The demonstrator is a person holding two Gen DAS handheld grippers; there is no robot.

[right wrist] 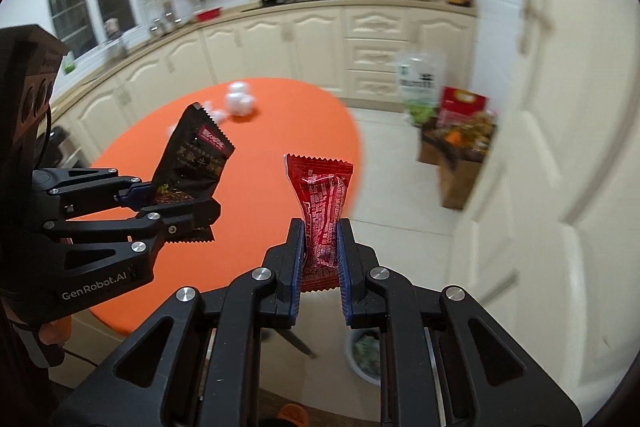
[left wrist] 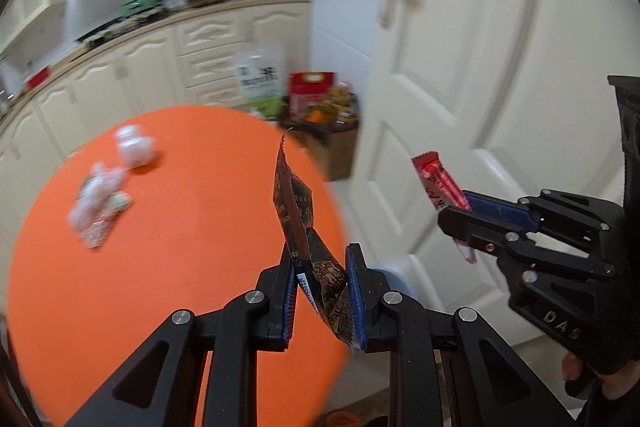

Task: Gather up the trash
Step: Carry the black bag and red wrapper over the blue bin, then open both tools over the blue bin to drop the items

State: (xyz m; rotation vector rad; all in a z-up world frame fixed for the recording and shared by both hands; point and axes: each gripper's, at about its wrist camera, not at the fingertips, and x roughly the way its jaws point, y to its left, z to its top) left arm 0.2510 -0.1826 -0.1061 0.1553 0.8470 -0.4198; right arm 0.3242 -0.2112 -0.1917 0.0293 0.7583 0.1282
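Both hands loaded here! The left tongs (left wrist: 320, 291) are clamped down on a dark brown wrapper (left wrist: 296, 211), pads pinching its lower half while the long axis stands up and leans a little leftward out of the jaws. Over on the other side, the right tongs (right wrist: 320, 259) are squeezed tight on a red wrapper (right wrist: 322, 203), which stands nearly straight up, serrated top edge flaring above the pads.

Now the key piece: the trash bin (right wrist: 364, 355). From the right wrist view it sits on the floor directly below the right tongs, just off the near edge of the orange bench (right wrist: 256, 131), with crumpled green-and-white litter already inside. The red wrapper looks almost plumb over that bin, so the right hand seems the nearer one; a release there should drop the wrapper end-first. The left tongs hang over the bench's edge, off to the left of the bin, so the brown wrapper probably needs carrying across toward the bin before letting go.

Not finished yet, I'd say: white crumpled tissues (left wrist: 134, 147) and a small flattened packet (left wrist: 100, 227) lie on the far side of the bench from the bin. Light, floppy wrappers may flutter sideways on release, so the drop wants to be low.
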